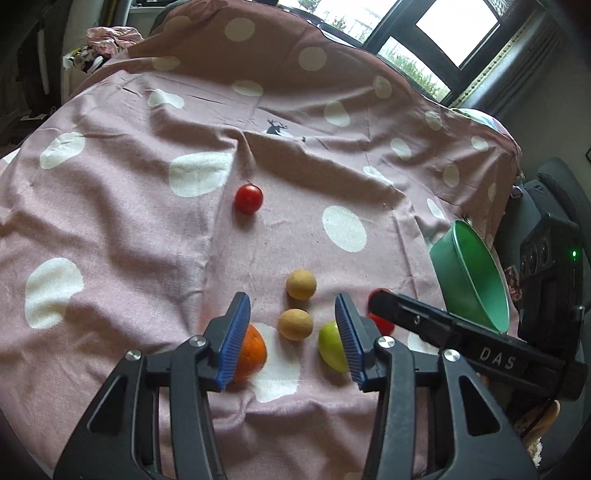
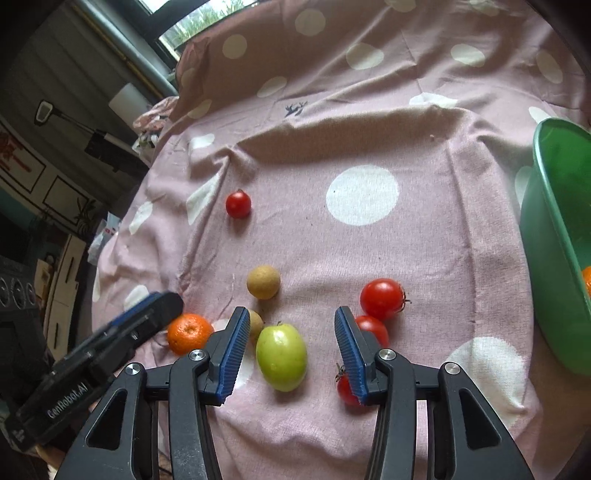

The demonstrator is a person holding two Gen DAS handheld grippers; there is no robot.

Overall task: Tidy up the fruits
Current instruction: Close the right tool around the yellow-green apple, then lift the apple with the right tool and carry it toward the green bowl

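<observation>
Fruits lie on a pink spotted cloth [image 1: 110, 229]. My left gripper [image 1: 293, 339] is open over a tan round fruit [image 1: 295, 324] without touching it. A second tan fruit [image 1: 301, 283] lies just beyond, and an orange [image 1: 255, 350] sits behind the left finger. My right gripper [image 2: 291, 350] is open around a green fruit [image 2: 281, 357], its pads clear of it. Three red tomatoes [image 2: 382, 298] cluster by its right finger. A lone small tomato [image 2: 238, 204] lies farther off. The green bowl [image 2: 546, 258] stands tilted at the right and holds something orange.
The cloth is creased and rises over a padded back at the far side. A window [image 1: 458, 33] is behind it. Dark equipment [image 1: 546, 273] stands beyond the bowl at the right edge, and cluttered furniture [image 2: 55, 206] stands off the left edge.
</observation>
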